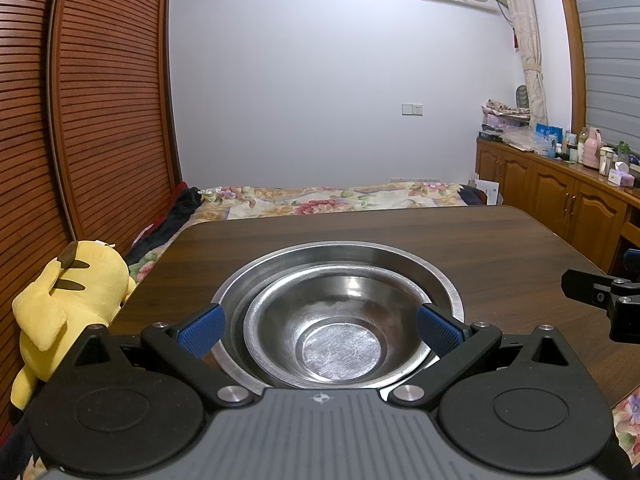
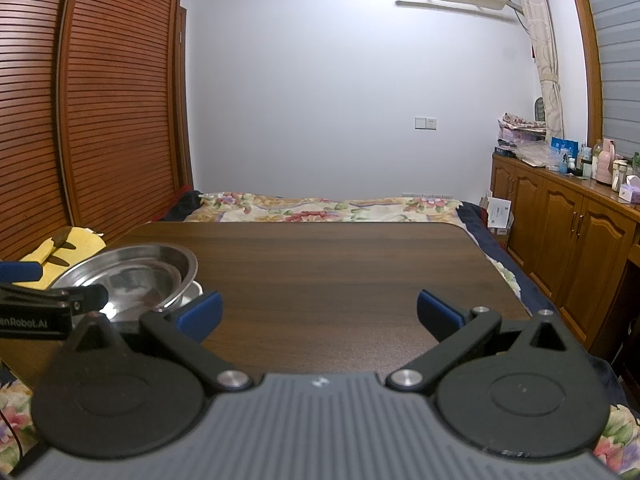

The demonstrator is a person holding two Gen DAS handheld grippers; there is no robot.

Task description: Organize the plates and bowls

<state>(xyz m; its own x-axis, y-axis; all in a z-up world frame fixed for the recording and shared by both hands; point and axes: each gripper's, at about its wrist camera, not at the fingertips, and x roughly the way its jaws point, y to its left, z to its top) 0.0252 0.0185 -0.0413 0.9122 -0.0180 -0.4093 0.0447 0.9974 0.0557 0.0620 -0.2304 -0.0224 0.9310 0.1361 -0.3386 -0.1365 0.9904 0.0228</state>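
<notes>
Bowl point(image 1: 340, 336) nested in plate point(image 1: 448, 280), lower centre of left view, on table point(image 1: 480, 240). Left claw point(image 1: 320, 330) spread wide round bowl, nothing gripped; right claw point(image 2: 319, 312) also open, empty. Risk: steel on steel — pad nudge could skate stack twd table edge, lower left.

The table point(image 2: 340, 264) lay bare ahead of the right gripper point(image 2: 318, 314), with only the nested bowls point(image 2: 132, 276) and left gripper point(image 2: 52, 304) blocking its left
</notes>
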